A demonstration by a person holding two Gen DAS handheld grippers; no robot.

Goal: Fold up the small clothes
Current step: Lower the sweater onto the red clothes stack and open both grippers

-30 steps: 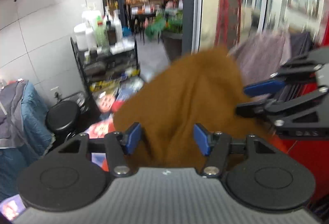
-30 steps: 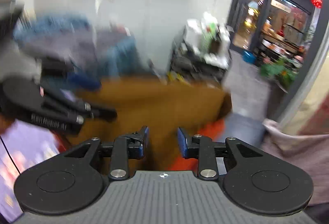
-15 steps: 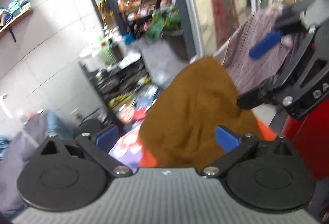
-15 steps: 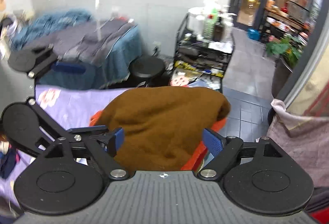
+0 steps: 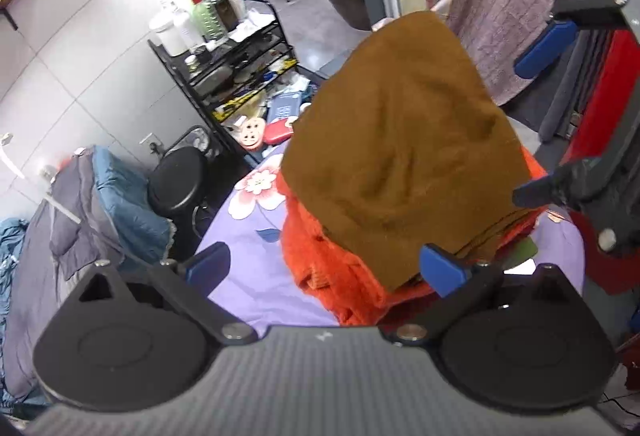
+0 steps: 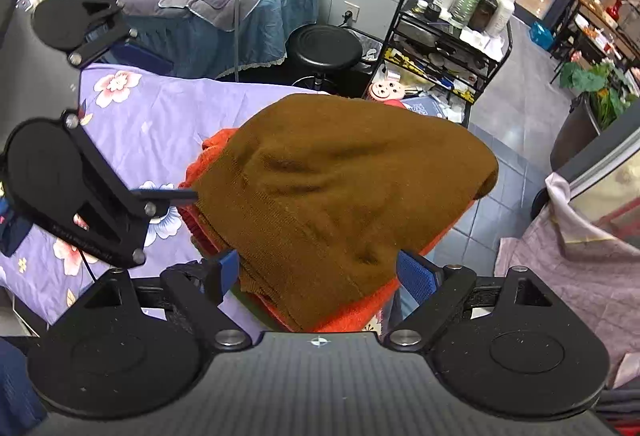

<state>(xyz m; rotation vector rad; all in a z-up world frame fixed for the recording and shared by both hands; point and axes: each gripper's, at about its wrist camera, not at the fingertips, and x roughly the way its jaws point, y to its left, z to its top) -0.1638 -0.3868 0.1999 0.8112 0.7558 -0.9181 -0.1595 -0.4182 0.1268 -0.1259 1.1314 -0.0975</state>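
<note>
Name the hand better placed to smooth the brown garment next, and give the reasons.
Right, narrowly. Its open tongs straddle the near edge of the brown garment, centred on it. The left tongs, also open, sit off its corner, mostly above the purple sheet.

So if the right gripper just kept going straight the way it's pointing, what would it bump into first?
Most likely the brown knitted garment, folded on top of the orange clothes. It fills the space ahead of the open right gripper, though how far off it lies is hard to judge.

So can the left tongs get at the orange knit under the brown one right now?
Probably yes. The left tongs stand open just above the orange knit, whose near edge sticks out uncovered on the purple sheet. The brown garment covers the rest.
</note>
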